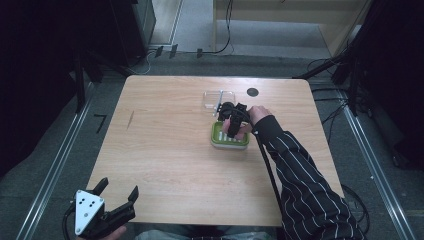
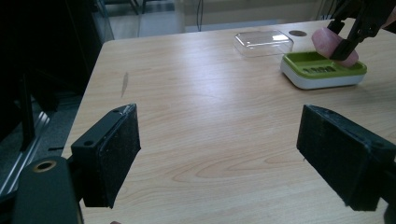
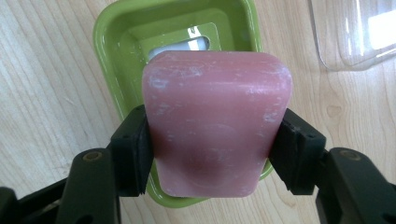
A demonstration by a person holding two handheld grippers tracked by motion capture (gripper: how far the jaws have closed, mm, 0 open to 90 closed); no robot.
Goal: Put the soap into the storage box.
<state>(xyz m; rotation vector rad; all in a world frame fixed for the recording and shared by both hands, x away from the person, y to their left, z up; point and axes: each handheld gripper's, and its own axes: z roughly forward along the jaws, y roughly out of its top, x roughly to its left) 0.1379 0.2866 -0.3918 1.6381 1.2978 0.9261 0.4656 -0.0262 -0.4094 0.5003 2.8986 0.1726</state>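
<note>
Left gripper [image 1: 116, 200] sits nearest the high camera, at 7 o'clock off the tabletop [image 1: 165, 150] edge. Fingers spread wide, nothing between them; the left gripper view shows bare wood in the gap.

Right gripper [image 1: 235, 125] is at about 1 o'clock from tabletop centre, over the dish [image 1: 218, 140]. Fingers [image 3: 133, 149] clamped on the soap [image 3: 217, 121], one pad on each long side, roughly mid-length to lower half of the bar. From the left gripper view the soap [image 2: 327, 39] hangs tilted above the dish [image 2: 322, 70]; looks clear of it or barely touching at one end, can't tell which.

Clear lid [image 1: 219, 99] lies on the tabletop at 12 o'clock from the dish, just beside it. Dark round spot [image 1: 253, 92] at 1 o'clock from the lid, near the far edge.

Handling read, judged from looks:
- soap is a solid pink bar, stiff, light to moderate weight. White scuffs on the face suggest dry surface, so grip friction should be fine. Wet would be a different story.
- rounded corners and slightly domed faces: squeeze on the flat long sides, as now. Gripping near an end risks it squirting out.
- won't break on a short drop but edges can dent.
- dish has a slotted insert; set the bar flat, centred, then let go.
</note>
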